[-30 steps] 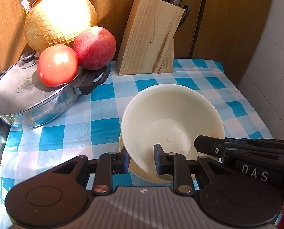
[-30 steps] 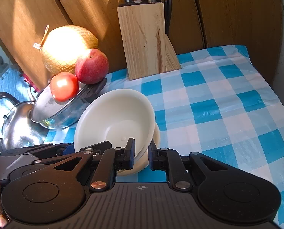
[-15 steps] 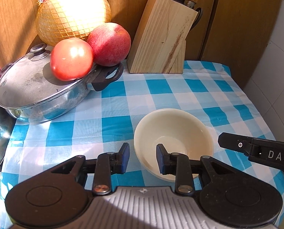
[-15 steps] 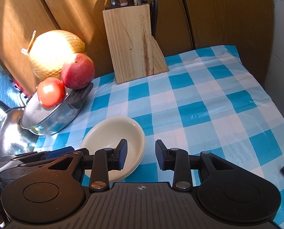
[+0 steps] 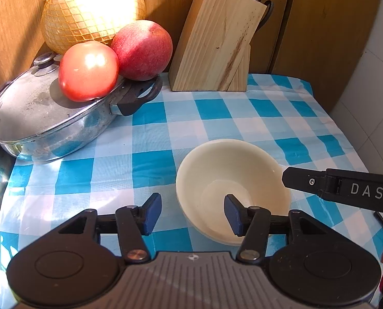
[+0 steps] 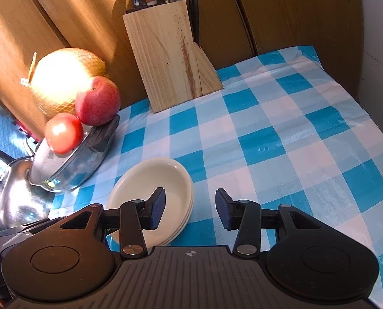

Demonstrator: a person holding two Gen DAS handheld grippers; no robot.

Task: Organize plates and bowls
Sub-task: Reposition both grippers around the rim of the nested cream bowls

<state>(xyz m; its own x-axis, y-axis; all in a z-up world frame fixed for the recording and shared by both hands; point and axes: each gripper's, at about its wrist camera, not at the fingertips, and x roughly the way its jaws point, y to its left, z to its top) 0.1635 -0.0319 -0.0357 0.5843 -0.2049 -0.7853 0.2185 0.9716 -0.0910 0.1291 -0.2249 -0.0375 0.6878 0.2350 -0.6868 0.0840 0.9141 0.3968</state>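
Both views are lit by hard, warm sunlight, and the netted pomelo (image 5: pixel 92 13) is blown out to near white, with a glare spot thrown on the tomato (image 5: pixel 88 70) just below it. Sharp shadows are cast on the wooden wall behind the knife block (image 6: pixel 171 59). Straight lines are bowed by fisheye distortion and the corners are darkened, while focus is kept crisp throughout.

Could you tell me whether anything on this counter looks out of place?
Yes: a tomato and an apple sit on the pan lid rather than the cloth, where they could roll off. The stacked bowls look tidy.
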